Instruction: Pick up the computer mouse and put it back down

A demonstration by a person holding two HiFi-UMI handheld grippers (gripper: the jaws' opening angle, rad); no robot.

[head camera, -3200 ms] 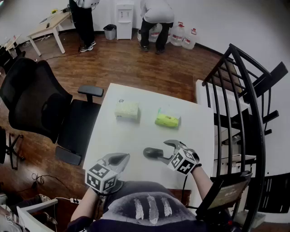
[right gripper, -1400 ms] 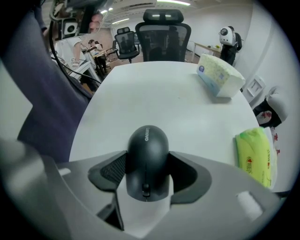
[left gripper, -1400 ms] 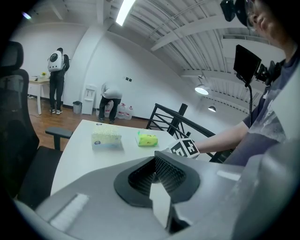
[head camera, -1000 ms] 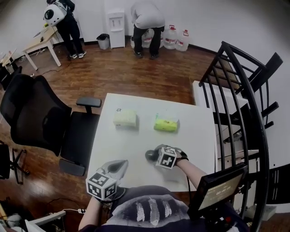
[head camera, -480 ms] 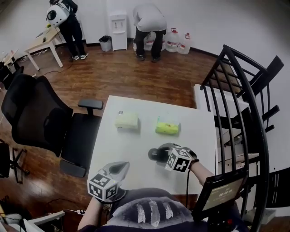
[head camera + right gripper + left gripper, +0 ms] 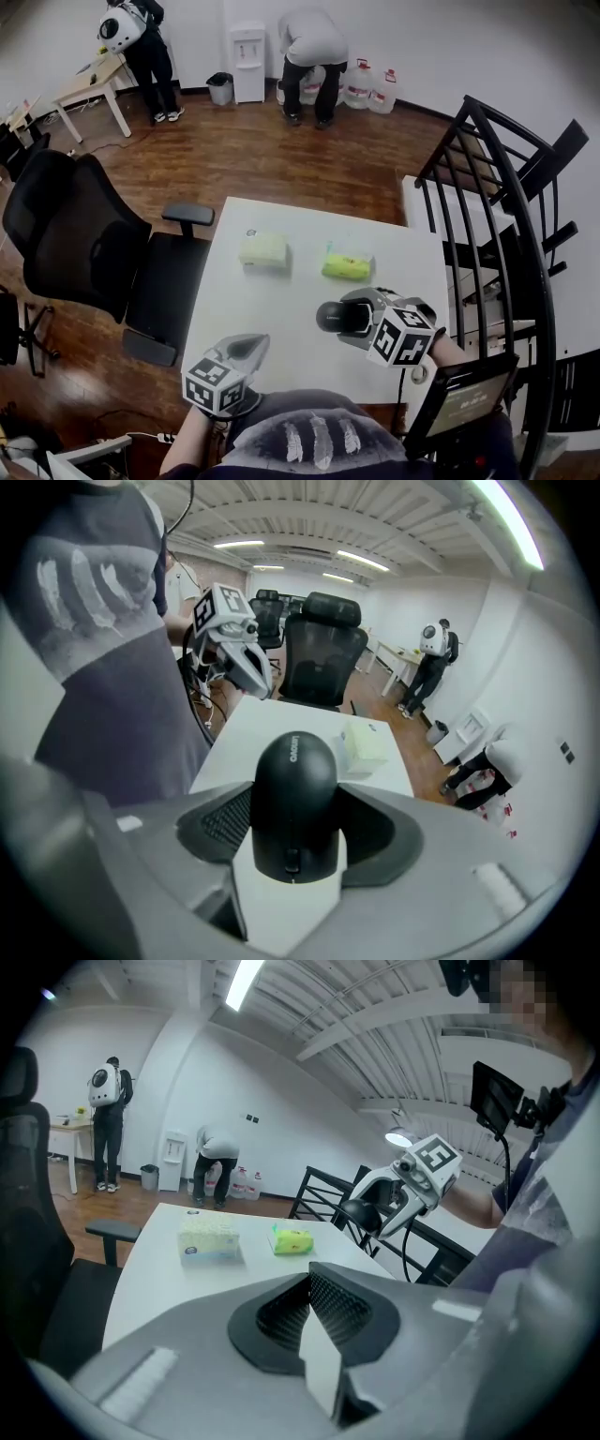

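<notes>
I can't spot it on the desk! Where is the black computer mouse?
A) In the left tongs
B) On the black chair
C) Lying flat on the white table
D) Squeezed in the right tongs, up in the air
D: the right gripper view shows the black mouse pinched between the right tongs, above the white table.

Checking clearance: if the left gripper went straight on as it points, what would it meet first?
The left gripper would probably meet the white table, short of the green pack; depth unclear.
</notes>
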